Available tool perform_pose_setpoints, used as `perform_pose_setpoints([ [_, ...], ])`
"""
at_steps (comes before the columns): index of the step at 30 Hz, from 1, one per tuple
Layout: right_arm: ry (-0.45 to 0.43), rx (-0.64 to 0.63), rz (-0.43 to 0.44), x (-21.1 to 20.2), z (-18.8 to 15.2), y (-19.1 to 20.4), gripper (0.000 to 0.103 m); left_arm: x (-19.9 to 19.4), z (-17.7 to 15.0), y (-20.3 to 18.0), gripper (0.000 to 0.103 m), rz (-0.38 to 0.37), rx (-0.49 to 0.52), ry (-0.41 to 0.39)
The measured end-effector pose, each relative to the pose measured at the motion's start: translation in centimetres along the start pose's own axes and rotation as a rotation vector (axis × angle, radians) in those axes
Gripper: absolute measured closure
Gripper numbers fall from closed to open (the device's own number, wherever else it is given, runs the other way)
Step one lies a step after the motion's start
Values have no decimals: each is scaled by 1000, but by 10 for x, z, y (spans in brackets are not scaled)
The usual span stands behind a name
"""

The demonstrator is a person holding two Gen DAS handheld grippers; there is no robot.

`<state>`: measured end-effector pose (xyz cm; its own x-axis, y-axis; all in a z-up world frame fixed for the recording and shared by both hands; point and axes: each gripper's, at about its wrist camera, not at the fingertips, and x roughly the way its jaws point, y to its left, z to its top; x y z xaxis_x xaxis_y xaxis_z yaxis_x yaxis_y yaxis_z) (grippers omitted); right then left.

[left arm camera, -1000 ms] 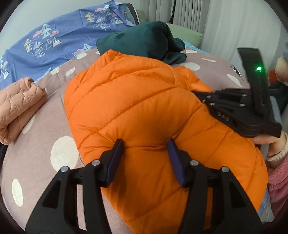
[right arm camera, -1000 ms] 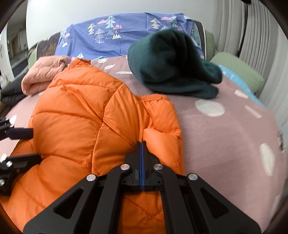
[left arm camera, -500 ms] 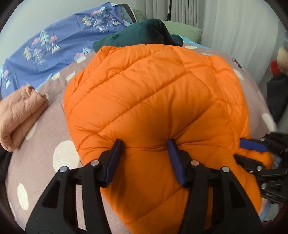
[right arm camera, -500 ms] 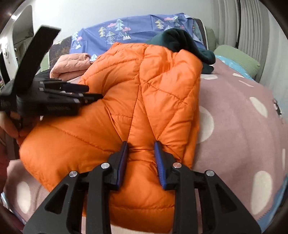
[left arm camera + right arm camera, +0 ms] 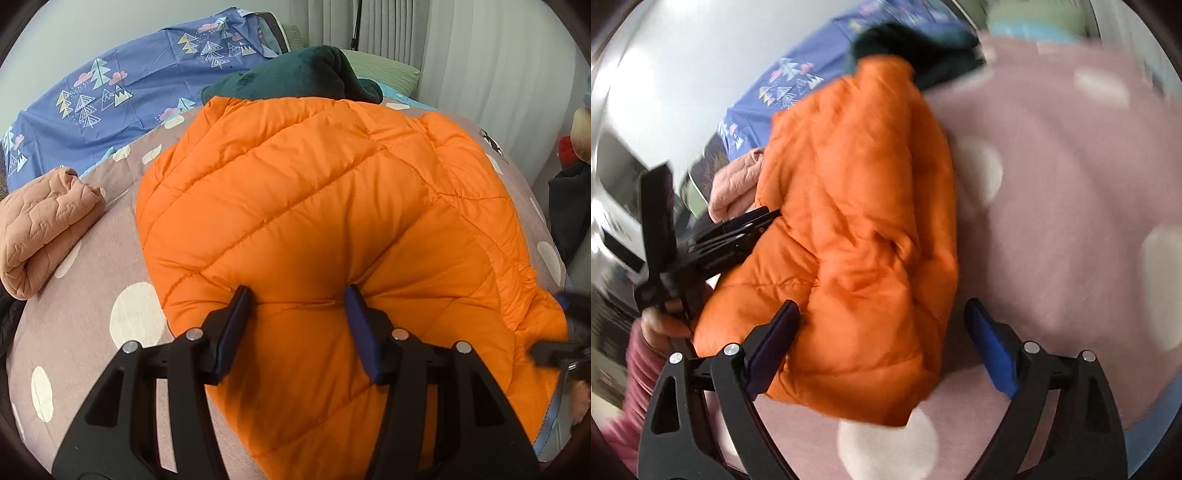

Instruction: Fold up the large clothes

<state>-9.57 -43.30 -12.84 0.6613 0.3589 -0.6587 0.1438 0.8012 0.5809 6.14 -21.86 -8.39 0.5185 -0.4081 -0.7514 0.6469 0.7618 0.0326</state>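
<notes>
The orange puffer jacket [image 5: 325,229] fills the middle of the left wrist view, lying on the pink dotted bedspread [image 5: 92,280] with its far edge against the dark green garment [image 5: 306,77] at the top. The left gripper [image 5: 295,317] at bottom centre has its blue pads pressed into a puffy ridge of the jacket's near edge, clamped on it at about half width. In the blurred right wrist view, the right gripper [image 5: 882,343] at the bottom has just been opening and now stands wide; the jacket's lower corner lies between the fingers, and it looks as though neither pad presses on it, though the smear makes that hard to be sure of. With that side let go, the main risk is that the springy padding pushes the folded layer back open. The slippery shell could also slide out of the left clamp if it pulls, dragging the fold askew toward the folded peach quilted piece [image 5: 40,229] at left.
</notes>
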Motion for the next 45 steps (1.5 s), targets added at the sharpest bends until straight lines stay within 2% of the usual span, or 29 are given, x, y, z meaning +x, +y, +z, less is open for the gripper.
perform_pose_setpoints([
  [2,-3,39,26,4,4,-2,10,0,0,0,48,-3,-2,-1],
  [7,29,31,59,23,18,10,10,1,2,1,48,-7,-9,3],
  [8,29,36,48,27,19,10,11,2,2,1,48,-7,-11,4],
  [12,3,18,11,25,19,15,31,2,2,2,47,-10,-12,1],
  [15,-10,26,7,19,13,11,39,2,2,1,47,-10,-6,0],
  [23,-20,29,4,17,7,7,41,1,2,2,43,-19,-7,-5],
  [26,-26,33,10,16,7,6,41,-5,3,7,33,-29,-37,-27],
  [28,-33,29,9,14,4,6,41,-13,5,15,25,-66,-85,-54],
  [30,-36,28,8,12,1,4,41,-19,7,22,18,-61,-120,-86],
  [31,-36,30,8,12,1,3,41,-21,9,27,4,4,-143,-108],
  [33,-37,37,18,12,1,2,41,-24,11,41,2,89,-201,-152],
  [35,-39,37,21,11,0,1,40,-16,12,62,2,15,-292,-121],
  [38,-39,36,21,12,0,0,40,10,12,84,2,-140,-405,-23],
  [41,-40,40,27,12,-1,-1,40,33,6,98,2,-307,-504,35],
  [43,-39,46,29,13,0,-2,40,46,2,102,2,-401,-562,70],
  [45,-39,49,27,13,2,-2,40,55,2,101,2,-455,-572,92],
])
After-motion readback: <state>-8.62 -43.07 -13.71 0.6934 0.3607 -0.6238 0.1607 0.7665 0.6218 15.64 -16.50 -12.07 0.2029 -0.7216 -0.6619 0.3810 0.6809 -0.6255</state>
